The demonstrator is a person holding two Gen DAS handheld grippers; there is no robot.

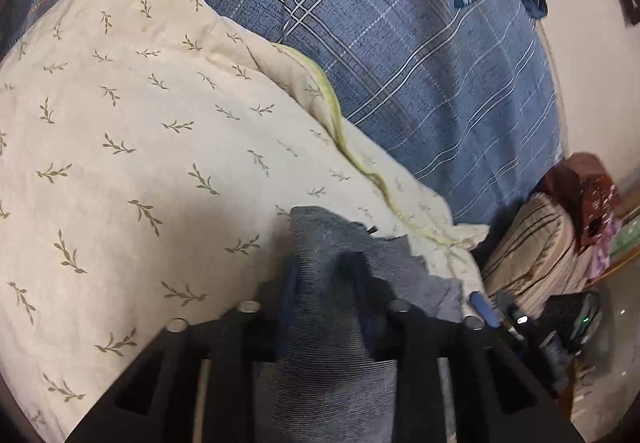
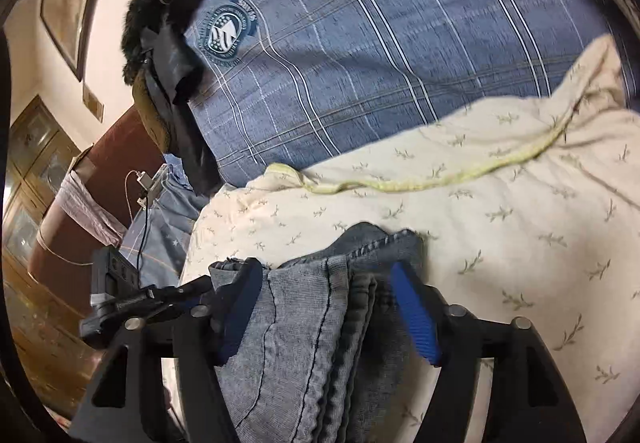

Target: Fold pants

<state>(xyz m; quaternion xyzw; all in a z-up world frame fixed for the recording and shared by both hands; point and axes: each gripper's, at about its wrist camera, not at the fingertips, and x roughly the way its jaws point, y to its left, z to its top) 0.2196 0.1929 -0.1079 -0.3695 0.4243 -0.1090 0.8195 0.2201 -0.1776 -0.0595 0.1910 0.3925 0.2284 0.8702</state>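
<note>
Pants, grey-blue finely ribbed denim-like fabric (image 1: 320, 307), sit bunched between the fingers of both grippers, over a cream quilt with olive sprig print (image 1: 120, 131).

Left gripper (image 1: 324, 283): jaws narrow, cloth fills the gap and spills out ahead of the tips. Dark fingers press into it from both sides, so it reads as pinched. A raw zigzag edge trails off right of the right finger.

Right gripper (image 2: 324, 295): jaws wide. A thick stack of folded layers with a stitched hem lies between the blue ribbed pads (image 2: 416, 315). Left finger touches the fabric; the right pad seems just clear of it, so this reads as loose, not clamped — hard to be sure.

Long axis: in both views the fabric runs straight along the fingers, from under the camera outward, hem end pointing away past the tips toward the blue plaid bedcover with round crest (image 2: 380, 43).

Each hand has its own end; neither looks nearer. Next fold likely needs the right side to grip first.
</note>
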